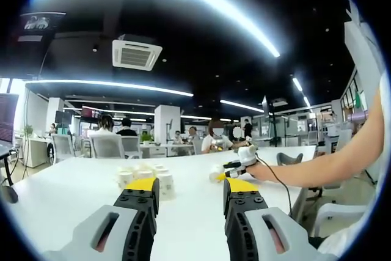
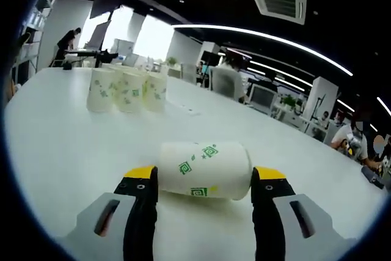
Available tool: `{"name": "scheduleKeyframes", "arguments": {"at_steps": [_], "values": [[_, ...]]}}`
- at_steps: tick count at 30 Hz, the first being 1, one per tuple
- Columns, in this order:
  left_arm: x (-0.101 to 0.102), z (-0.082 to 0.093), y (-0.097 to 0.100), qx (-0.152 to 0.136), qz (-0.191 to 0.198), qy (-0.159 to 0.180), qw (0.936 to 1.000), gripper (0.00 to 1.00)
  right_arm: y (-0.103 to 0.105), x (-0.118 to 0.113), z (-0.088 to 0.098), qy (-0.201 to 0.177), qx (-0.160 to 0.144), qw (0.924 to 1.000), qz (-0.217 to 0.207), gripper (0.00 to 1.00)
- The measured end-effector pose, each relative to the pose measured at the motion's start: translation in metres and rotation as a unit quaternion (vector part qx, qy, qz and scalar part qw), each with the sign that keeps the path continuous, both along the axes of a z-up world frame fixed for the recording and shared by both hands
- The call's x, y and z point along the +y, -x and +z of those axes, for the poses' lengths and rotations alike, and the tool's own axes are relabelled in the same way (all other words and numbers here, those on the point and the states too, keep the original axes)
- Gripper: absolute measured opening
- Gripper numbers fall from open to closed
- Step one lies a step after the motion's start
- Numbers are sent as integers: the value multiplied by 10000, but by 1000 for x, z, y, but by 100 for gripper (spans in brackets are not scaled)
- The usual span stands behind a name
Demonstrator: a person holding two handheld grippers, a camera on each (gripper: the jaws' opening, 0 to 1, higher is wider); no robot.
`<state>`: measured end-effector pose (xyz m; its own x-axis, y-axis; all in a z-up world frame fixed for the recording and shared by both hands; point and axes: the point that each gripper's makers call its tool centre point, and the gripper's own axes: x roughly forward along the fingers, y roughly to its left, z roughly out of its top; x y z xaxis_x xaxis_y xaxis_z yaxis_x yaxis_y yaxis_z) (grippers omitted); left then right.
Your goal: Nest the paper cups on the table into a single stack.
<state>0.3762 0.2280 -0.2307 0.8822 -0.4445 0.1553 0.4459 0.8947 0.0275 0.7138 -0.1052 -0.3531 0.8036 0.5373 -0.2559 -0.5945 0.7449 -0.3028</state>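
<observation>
- Right gripper (image 2: 204,191): fingers spread wide, gripping nothing yet; one lying cup (image 2: 206,170) sits on its side between the yellow tips on the white tabletop (image 2: 55,145). Contact with the tips — cannot tell for sure; looks just beside both.
- Lying cup: white paper with green square prints, axis running across the gap, one end near each finger.
- Left gripper (image 1: 190,195): fingers apart, holding nothing, hovering low over the tabletop (image 1: 67,194).
- Cup cluster (image 2: 127,91) stands upright farther back in the right gripper view, cups touching or just beside each other; the same group (image 1: 143,175) sits ahead of the left fingers in the left gripper view.
- Also in the left gripper view: the right gripper (image 1: 241,160) and the person's forearm (image 1: 324,163) reaching in from the right.
- Handling, my judgement: paper cup is very light, thin-walled, crushes easily, and will roll on its side. Squeeze gently across the wall near mid-body, or by the stiffer rim; hard pinch would dent it and spoil nesting.
- Step looks like picking up the fallen cup to nest it; stacking mostly not done yet.
</observation>
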Motion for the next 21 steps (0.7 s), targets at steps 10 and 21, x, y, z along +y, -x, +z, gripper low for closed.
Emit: {"name": "scheduleKeyframes", "arguments": {"at_steps": [10, 21], "values": [[2, 1, 1, -8, 15, 29, 10000, 45, 18, 10, 9, -92, -182, 9997, 135, 64], [1, 0, 1, -3, -28, 49, 10000, 45, 59, 30, 24, -402, -244, 9984, 308, 63]]}}
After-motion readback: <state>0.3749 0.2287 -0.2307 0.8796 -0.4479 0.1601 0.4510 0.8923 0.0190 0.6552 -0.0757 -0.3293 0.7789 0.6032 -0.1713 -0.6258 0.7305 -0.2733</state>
